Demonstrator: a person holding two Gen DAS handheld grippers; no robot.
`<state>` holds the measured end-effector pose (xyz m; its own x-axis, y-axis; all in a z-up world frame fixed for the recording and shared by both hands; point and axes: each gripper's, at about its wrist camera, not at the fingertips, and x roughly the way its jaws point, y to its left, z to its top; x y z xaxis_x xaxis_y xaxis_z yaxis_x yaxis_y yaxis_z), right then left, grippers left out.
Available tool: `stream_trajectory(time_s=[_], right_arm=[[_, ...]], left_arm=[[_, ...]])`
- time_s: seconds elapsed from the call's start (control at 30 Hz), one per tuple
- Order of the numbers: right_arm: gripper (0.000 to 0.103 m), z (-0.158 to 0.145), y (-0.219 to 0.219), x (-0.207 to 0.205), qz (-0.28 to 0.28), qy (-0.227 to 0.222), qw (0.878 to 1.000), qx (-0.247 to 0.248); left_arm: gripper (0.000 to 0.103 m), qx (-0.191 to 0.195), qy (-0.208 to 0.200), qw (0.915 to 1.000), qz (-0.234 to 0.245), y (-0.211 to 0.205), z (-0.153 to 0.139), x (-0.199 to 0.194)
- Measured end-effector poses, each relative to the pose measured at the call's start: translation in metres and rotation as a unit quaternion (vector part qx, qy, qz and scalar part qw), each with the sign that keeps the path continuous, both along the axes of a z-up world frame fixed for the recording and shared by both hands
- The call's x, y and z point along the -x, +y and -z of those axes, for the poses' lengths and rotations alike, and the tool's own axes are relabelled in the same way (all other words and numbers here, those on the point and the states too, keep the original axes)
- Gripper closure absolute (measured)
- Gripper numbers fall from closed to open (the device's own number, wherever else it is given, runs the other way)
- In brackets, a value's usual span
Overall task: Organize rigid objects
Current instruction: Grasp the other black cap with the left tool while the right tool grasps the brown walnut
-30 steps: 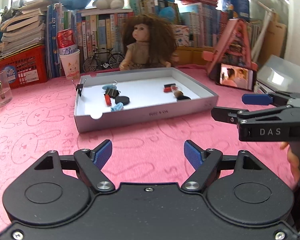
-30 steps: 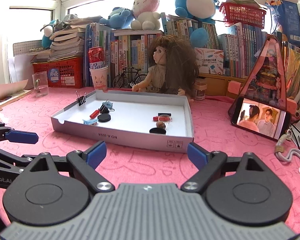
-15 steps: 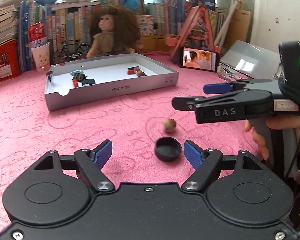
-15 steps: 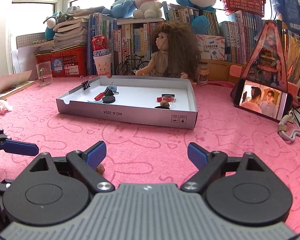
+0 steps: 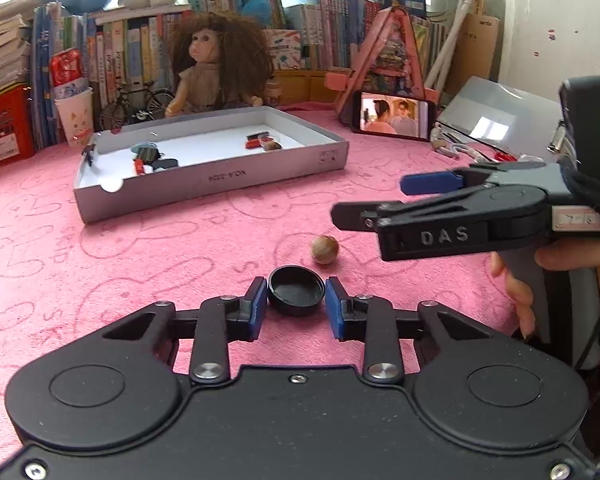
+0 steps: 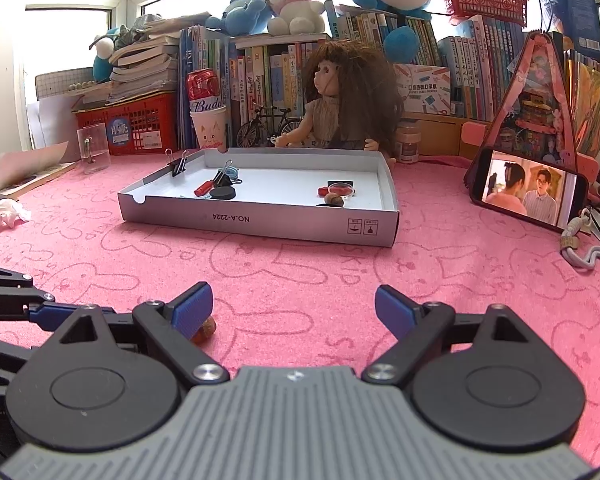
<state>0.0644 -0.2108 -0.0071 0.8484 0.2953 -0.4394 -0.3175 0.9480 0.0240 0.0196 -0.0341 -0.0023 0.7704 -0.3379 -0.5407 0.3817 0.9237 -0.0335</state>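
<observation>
Bench (image 6: 300, 272), covered in pink rabbit-print cloth, is carrying a shallow grey cardboard tray (image 6: 260, 222) at centre, a black cap (image 5: 296, 290) and a nut (image 5: 324, 250) lying just apart on the near cloth, a propped phone (image 6: 528, 192), a crumpled tissue (image 6: 8, 214) and a clear glass (image 6: 93, 153).

Bottle cap (image 5: 296, 290) sits near, between the left gripper (image 5: 296, 303) fingers, with a nut (image 5: 324, 250) just beyond, right. Farther left lies the cardboard tray (image 5: 236, 178); doll (image 5: 216, 68) behind it.
</observation>
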Motion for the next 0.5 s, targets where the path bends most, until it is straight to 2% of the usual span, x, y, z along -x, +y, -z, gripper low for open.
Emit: stream_trajectory(time_s=[0.3, 0.5], right_arm=[[0.01, 0.005, 0.007, 0.007, -0.014, -0.004, 1.0, 0.01], [0.01, 0.008, 0.017, 0.013, -0.04, -0.001, 0.999, 0.024]], left_arm=[[0.073, 0.011, -0.002, 0.998, -0.062, 0.022, -0.004, -0.012], [0.073, 0.007, -0.002, 0.9972, -0.074, 0.026, -0.003, -0.014]])
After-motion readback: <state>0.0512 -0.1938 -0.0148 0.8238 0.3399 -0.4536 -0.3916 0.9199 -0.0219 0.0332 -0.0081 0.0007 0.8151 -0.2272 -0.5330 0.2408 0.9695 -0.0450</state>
